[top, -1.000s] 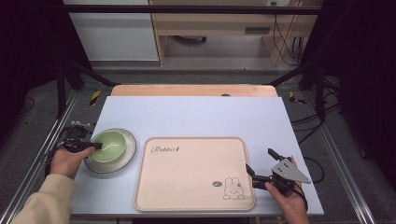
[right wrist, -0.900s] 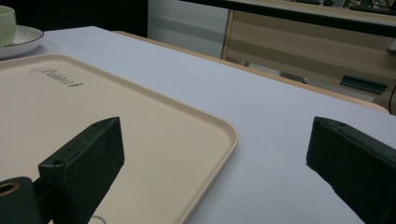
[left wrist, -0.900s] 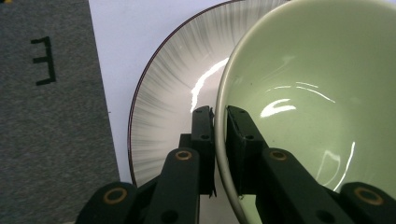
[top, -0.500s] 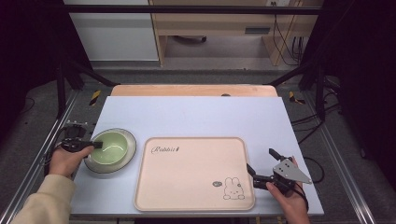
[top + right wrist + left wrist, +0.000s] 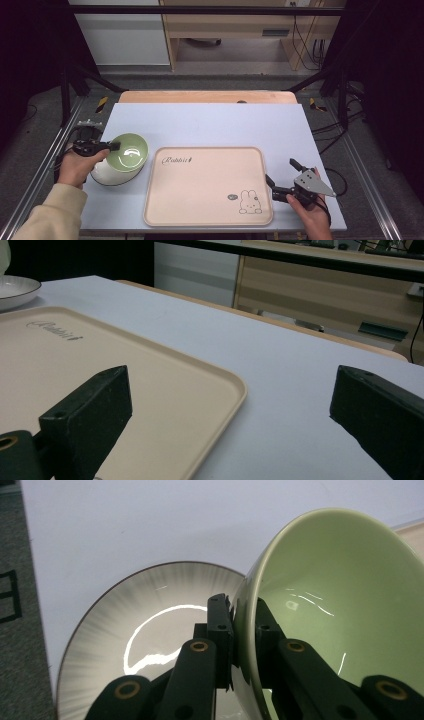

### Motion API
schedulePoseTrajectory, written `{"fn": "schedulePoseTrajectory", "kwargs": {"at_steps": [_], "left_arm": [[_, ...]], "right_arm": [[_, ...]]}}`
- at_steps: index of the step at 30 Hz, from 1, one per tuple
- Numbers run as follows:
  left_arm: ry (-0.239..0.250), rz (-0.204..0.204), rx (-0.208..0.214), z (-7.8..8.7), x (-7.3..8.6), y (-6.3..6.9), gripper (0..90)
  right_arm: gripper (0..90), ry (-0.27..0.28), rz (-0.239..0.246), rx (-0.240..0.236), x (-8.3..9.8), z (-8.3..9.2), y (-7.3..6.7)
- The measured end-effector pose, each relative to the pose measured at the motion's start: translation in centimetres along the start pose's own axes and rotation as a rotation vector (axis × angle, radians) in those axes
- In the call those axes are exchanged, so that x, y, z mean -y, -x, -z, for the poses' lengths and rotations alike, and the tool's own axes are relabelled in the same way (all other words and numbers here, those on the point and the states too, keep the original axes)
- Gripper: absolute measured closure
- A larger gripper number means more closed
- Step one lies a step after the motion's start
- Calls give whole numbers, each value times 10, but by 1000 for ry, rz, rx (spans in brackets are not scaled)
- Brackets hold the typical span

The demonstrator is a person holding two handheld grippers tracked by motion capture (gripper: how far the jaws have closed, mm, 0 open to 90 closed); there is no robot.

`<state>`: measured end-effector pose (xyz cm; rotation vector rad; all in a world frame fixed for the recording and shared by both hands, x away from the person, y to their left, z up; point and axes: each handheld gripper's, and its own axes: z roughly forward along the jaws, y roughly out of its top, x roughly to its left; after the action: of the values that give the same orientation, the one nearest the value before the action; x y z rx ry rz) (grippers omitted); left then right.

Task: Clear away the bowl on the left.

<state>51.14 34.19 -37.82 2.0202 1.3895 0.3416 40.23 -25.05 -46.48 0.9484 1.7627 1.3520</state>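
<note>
overhead, the high view showed the left gripper [image 5: 114, 146] clamped on the near-left rim of the glossy pale green ceramic bowl [image 5: 129, 151]. the bowl was tilted, its opening turned up and toward the camera, and it sat above the round white plate with a dark rim [image 5: 107, 176], which lay flat on the light blue-grey tabletop [image 5: 210, 122]. plate and bowl stood just left of the rectangular beige plastic tray with a rabbit print [image 5: 207, 185], with the bowl's right edge close to the tray's left edge. the right gripper [image 5: 281, 176] was held at the tray's near right corner, its jaws spread wide with nothing between them.

next, the left gripper view showed the two black jaws closed narrow on the bowl wall [image 5: 320, 605]: one jaw pressed the outside of the rim, the other the inside. the bowl hung tilted in the grip, clear of the plate [image 5: 145, 620] behind and below it. the plate showed grey radial streaks and a thin brown edge line.

finally, the right gripper view showed its black jaws standing far apart, holding nothing. the tray's corner [image 5: 200, 385] lay beneath the left-hand jaw, and bare tabletop [image 5: 280, 390] lay between the jaws. the plate's edge [image 5: 17, 289] appeared at the far left.
</note>
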Motion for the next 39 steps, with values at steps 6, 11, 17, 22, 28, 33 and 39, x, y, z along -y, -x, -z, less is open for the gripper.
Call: {"fn": "schedulePoseTrajectory", "kwargs": {"at_steps": [6,11,17,22,28,33,39], "left_arm": [[0,-24,38,-8,-10,19,830],[-6,-40,54,-14,-17,32,830],[0,-65,77,-16,-27,49,830],[-5,-85,101,-19,-32,63,830],[-1,-88,151,-28,-30,76,831],[-9,-104,165,-38,-27,88,830],[-24,-101,171,-47,-29,96,830]], "right_arm": [[31,4,2,-6,-1,0,-1],[31,5,6,-14,-2,-1,-3],[30,10,5,-20,-2,0,-1],[29,7,16,-22,-2,-1,-1],[30,6,16,-24,0,-3,-2],[31,14,9,-19,-1,-2,2],[31,23,25,-18,-4,2,-1]]}}
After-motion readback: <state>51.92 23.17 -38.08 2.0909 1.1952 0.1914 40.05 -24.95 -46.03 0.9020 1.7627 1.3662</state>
